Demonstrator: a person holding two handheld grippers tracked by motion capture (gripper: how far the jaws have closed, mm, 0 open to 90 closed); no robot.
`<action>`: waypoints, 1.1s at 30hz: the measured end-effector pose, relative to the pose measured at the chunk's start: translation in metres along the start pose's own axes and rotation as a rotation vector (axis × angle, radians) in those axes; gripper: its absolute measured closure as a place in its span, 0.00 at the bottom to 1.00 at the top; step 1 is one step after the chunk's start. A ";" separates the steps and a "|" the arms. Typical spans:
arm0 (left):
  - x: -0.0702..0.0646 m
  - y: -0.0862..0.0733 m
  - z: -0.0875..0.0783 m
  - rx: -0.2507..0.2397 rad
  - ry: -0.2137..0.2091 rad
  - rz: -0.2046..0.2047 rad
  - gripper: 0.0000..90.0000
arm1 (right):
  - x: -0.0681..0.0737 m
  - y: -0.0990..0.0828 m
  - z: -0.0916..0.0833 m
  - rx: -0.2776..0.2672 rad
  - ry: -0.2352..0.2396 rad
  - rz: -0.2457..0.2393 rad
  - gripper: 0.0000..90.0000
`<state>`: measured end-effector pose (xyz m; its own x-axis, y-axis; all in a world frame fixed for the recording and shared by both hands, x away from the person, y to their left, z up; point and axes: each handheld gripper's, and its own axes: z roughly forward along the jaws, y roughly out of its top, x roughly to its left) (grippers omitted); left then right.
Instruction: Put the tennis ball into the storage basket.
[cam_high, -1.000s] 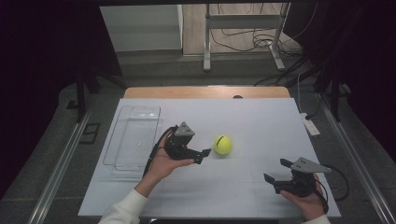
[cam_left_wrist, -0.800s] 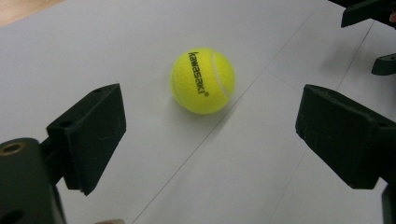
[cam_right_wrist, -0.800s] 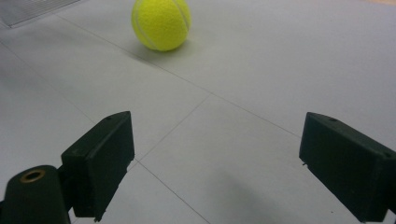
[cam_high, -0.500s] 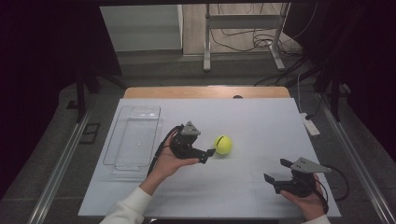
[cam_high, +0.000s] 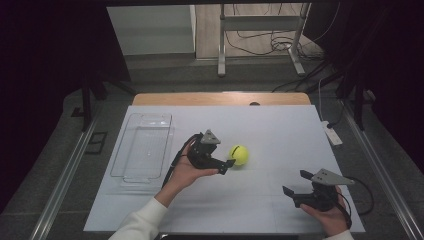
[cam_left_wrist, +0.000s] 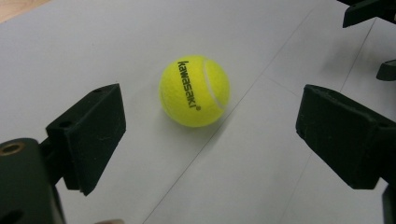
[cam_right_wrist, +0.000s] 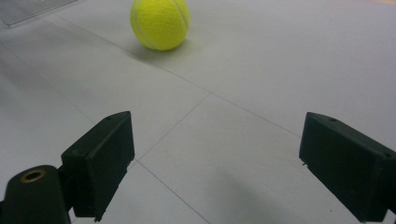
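Since a second ago the left gripper (cam_high: 223, 165) has slid rightward across the table toward the tennis ball (cam_high: 239, 154), so that its tips now sit just beside the ball on its near-left side, where earlier a clear gap lay between them. Its jaws stand wide apart with nothing in them; from the left gripper view the ball (cam_left_wrist: 194, 91) lies ahead between the two black pads (cam_left_wrist: 95, 135), not yet touched. I'd judge this the closing approach of a pick-up: a little more reach forward should bring the ball between the pads for closing.

The right gripper (cam_high: 296, 188) has not shifted; it rests low at the near right of the table, well apart from the ball, its jaws likewise spread and empty. In its own view the ball (cam_right_wrist: 160, 23) sits far off.

The ball is bright yellow felt, fuzzy, with a white curved seam and dark lettering printed on it. Being round on a smooth surface, it could roll away if one pad nudges it first. The pads are matte black blocks with blunt, squared faces. The table (cam_high: 280, 130) has a pale, flat sheet surface crossed by faint lines. A clear plastic tray (cam_high: 145, 147), rectangular with rounded corners, stands empty at the left.
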<state>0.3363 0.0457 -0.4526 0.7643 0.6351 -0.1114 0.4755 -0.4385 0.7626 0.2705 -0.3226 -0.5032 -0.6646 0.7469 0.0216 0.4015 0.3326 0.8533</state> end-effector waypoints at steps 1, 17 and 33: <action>0.000 0.000 0.001 0.000 0.000 0.001 0.10 | 0.000 0.000 0.000 0.002 0.001 -0.001 0.12; 0.000 0.009 0.024 0.046 -0.008 0.005 0.10 | 0.000 0.000 0.000 -0.001 -0.001 0.000 0.12; -0.001 0.017 0.043 0.090 -0.012 0.006 0.08 | 0.000 0.000 -0.001 -0.001 0.000 0.000 0.12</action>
<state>0.3622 0.0108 -0.4672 0.7721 0.6249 -0.1153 0.5079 -0.4980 0.7029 0.2704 -0.3233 -0.5030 -0.6645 0.7469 0.0217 0.4007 0.3317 0.8540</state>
